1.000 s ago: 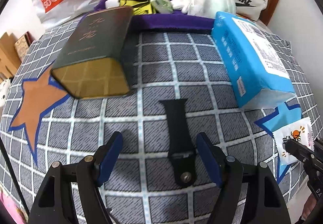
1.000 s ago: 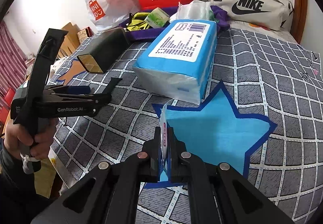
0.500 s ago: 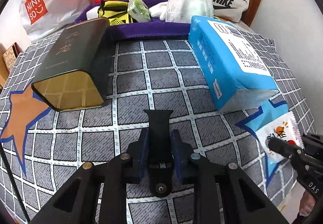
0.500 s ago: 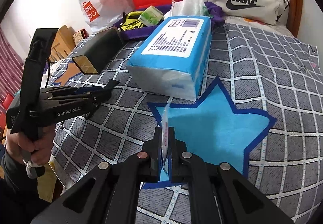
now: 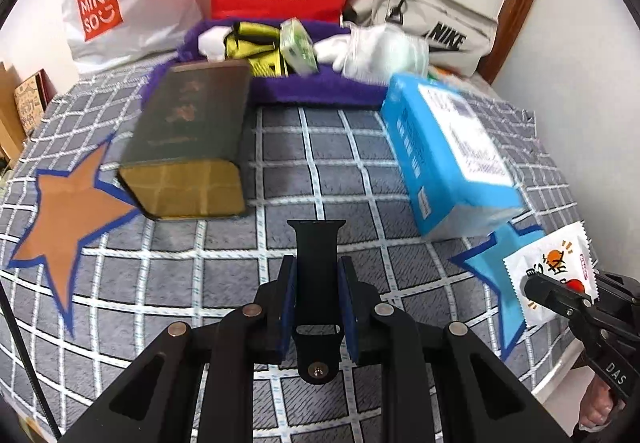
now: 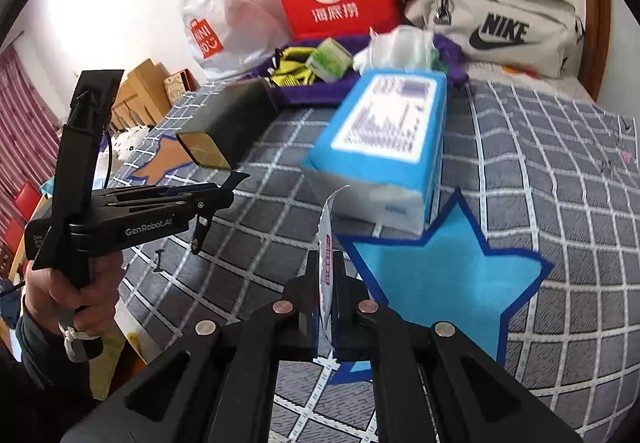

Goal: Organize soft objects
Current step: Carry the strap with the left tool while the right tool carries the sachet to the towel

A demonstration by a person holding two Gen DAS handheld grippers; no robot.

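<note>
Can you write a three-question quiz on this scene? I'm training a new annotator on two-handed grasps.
1. True or false: the left tool is shut on the black watch strap.
2. What does the right tool hold? A) tissue pack B) white sachet C) green tin
3. Fill in: the blue tissue pack lies next to a ___ star patch.

Key:
1. True; the pads press the strap's sides.
2. B, the white sachet, pinched at its edge.
3. Blue; the blue star patch lies beside the pack, on the checked cover.
</note>
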